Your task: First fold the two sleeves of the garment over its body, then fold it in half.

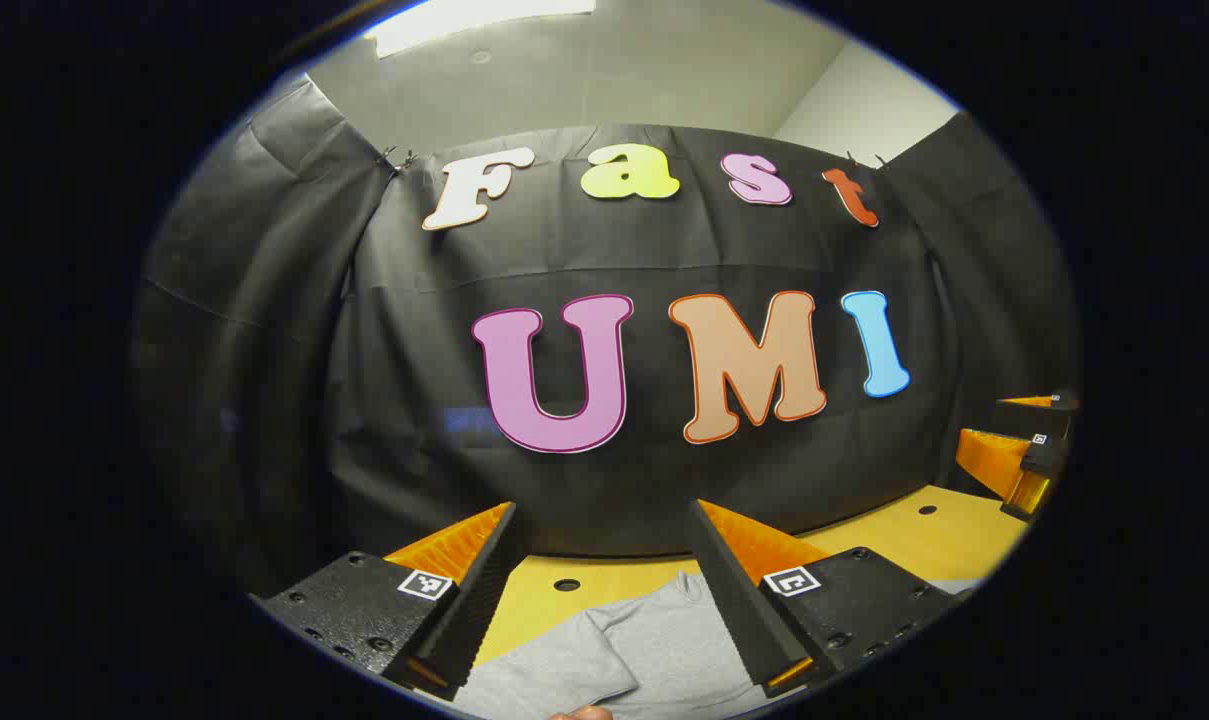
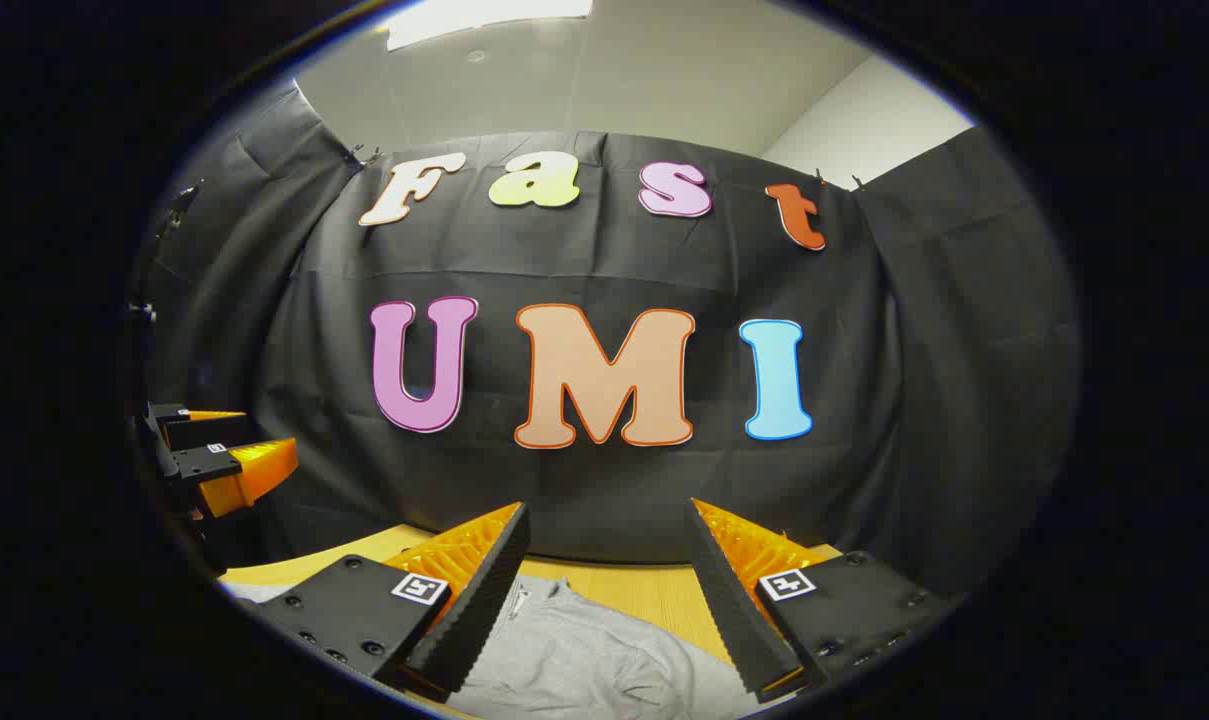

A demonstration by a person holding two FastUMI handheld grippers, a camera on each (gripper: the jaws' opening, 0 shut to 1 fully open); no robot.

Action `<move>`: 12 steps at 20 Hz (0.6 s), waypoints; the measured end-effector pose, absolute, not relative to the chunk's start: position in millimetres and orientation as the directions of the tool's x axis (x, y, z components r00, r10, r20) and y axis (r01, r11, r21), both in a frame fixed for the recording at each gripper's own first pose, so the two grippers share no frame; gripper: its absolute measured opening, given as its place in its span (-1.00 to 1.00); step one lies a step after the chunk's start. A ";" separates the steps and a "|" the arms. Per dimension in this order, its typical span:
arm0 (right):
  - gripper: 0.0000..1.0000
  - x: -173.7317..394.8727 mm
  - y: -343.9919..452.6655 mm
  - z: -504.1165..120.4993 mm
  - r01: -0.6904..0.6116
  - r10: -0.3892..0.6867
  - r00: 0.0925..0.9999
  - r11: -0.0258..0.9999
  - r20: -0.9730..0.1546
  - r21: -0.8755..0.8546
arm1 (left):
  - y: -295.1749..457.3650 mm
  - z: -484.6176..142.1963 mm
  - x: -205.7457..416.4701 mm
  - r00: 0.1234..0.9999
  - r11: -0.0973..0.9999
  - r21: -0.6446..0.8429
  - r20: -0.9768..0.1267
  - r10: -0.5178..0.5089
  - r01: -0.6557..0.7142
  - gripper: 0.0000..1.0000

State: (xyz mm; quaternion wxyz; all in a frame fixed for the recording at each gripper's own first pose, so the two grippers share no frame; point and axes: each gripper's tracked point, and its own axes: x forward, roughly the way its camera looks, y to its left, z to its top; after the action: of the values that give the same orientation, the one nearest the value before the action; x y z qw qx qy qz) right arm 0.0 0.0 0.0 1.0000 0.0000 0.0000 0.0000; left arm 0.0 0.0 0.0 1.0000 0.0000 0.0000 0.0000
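Note:
A light grey garment point(image 1: 624, 655) lies on the wooden table point(image 1: 904, 535), below and between my left gripper's fingers. My left gripper point(image 1: 604, 520) is held above it, open, with nothing between the fingers. In the right gripper view the same grey garment point(image 2: 584, 660) with a collar near the top lies wrinkled on the table point(image 2: 654, 590). My right gripper point(image 2: 609, 520) hovers over it, open and empty. The right gripper point(image 1: 1029, 455) shows at the far right of the left gripper view, and the left gripper point(image 2: 219, 455) at the far left of the right gripper view.
The black cloth wall point(image 1: 664, 250) stands close behind the table's far edge. Small round holes point(image 1: 566, 584) are set in the tabletop. A fingertip point(image 1: 579, 713) shows at the bottom edge of the left gripper view.

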 end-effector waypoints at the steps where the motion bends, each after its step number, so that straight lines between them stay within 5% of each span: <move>1: 0.94 0.9 1.2 1.0 -0.002 0.002 1.000 1.000 0.000 -0.004 | 0.1 -1.6 0.1 1.000 1.000 -0.002 -0.003 0.000 0.000 0.92; 12: 0.94 6.6 9.4 3.3 -0.012 0.012 1.000 1.000 0.004 -0.021 | 2.4 -3.9 0.8 1.000 1.000 -0.006 -0.019 0.008 -0.008 0.93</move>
State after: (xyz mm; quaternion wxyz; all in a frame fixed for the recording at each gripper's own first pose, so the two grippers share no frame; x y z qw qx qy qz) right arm 6.6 9.4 3.3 0.9999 -0.0106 -0.0019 0.0059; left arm 0.8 2.4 -3.9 0.9999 -0.0030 0.0095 0.0038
